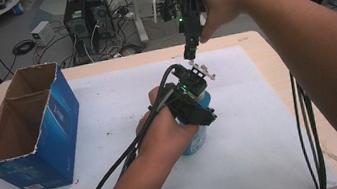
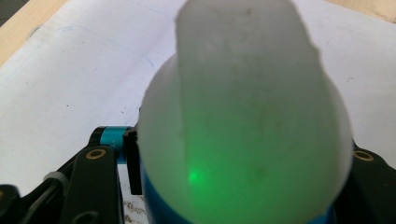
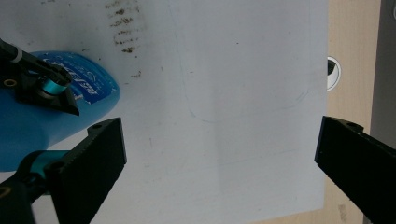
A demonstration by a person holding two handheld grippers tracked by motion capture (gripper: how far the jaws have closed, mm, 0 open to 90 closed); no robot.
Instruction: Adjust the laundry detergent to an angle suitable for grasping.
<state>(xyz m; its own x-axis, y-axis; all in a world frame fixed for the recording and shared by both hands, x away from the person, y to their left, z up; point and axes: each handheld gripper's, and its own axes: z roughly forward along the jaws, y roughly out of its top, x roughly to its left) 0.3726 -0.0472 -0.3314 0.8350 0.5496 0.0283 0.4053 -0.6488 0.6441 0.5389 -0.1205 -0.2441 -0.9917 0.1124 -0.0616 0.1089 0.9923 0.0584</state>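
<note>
A blue bottle [image 1: 195, 142] with a white top [image 2: 243, 93] stands on the white sheet near the table's middle. My left gripper [image 1: 198, 112] comes at it from the near side and is shut on the bottle, one black jaw pressed against each side of the body [image 2: 243, 163]. My right gripper [image 1: 191, 53] hangs above and just behind the bottle, pointing down. Its jaws stand wide open with nothing between them [image 3: 219, 140]. In the right gripper view the bottle [image 3: 28, 135] lies at the left edge, with the left gripper's jaw on it.
An open blue cardboard box [image 1: 36, 134] stands at the left of the table. A white sheet [image 1: 262, 126] covers most of the wooden tabletop [image 1: 272, 58]. Black cables [image 1: 308, 129] hang at the right edge. A round cable hole [image 3: 332, 72] sits in the wood.
</note>
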